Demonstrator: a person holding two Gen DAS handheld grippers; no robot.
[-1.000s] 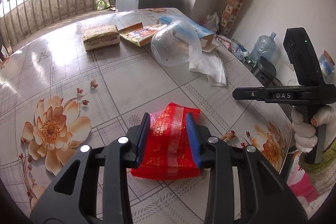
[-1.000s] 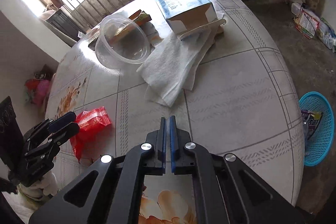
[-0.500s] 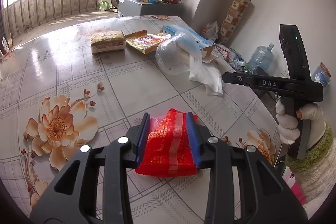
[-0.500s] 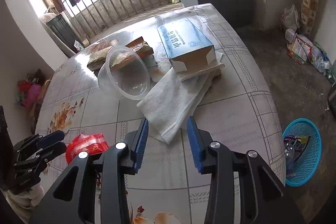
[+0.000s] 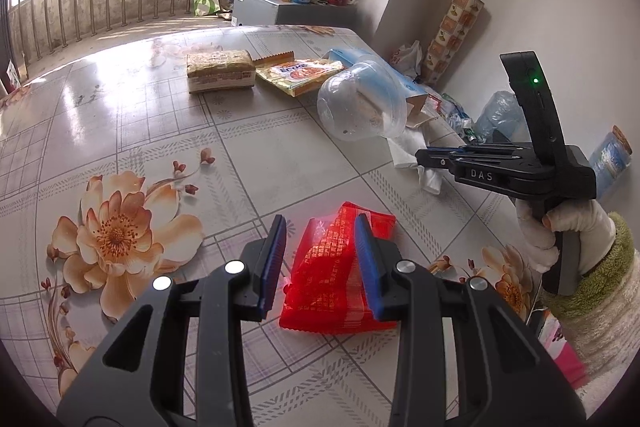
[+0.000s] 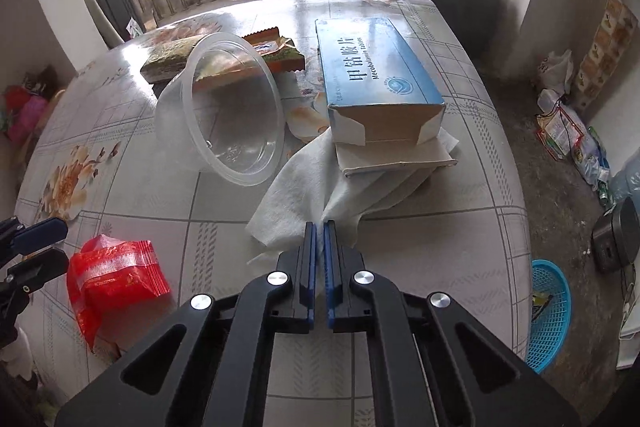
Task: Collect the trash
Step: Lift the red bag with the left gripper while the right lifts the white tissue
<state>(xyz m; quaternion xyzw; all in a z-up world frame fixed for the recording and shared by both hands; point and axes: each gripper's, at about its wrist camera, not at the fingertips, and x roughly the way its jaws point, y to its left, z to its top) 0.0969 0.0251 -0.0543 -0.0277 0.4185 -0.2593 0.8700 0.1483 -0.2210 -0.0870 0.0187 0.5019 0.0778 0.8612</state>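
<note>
Red snack packet (image 5: pixel 340 279) is lying flat on the desk (image 5: pixel 152 131) near its front edge, sitting between the jaws of the left hand-held gripper (image 5: pixel 320 263). Right pad is touching the packet's side; left pad is standing clear of it with a gap showing, so it's bracketing the packet, not clamping. Right hand-held gripper (image 6: pixel 319 259) is clenched, blue pads nearly touching, tips sitting at the near edge of the white paper towel (image 6: pixel 312 199); can't tell whether any towel is actually pinched. Towel is spreading from under the blue medicine box (image 6: pixel 376 79), which is resting toward the desk's right edge. Clear plastic bowl (image 6: pixel 224 119) is lying tipped on its side just left of the box, mouth facing the right camera. Behind it, a wrapped noodle block (image 5: pixel 220 71) and an orange sachet (image 5: pixel 300 73) are lying side by side toward the far edge. Blue mesh basket (image 6: pixel 548 315) is standing on the floor off the desk's right edge, some scraps inside.
</note>
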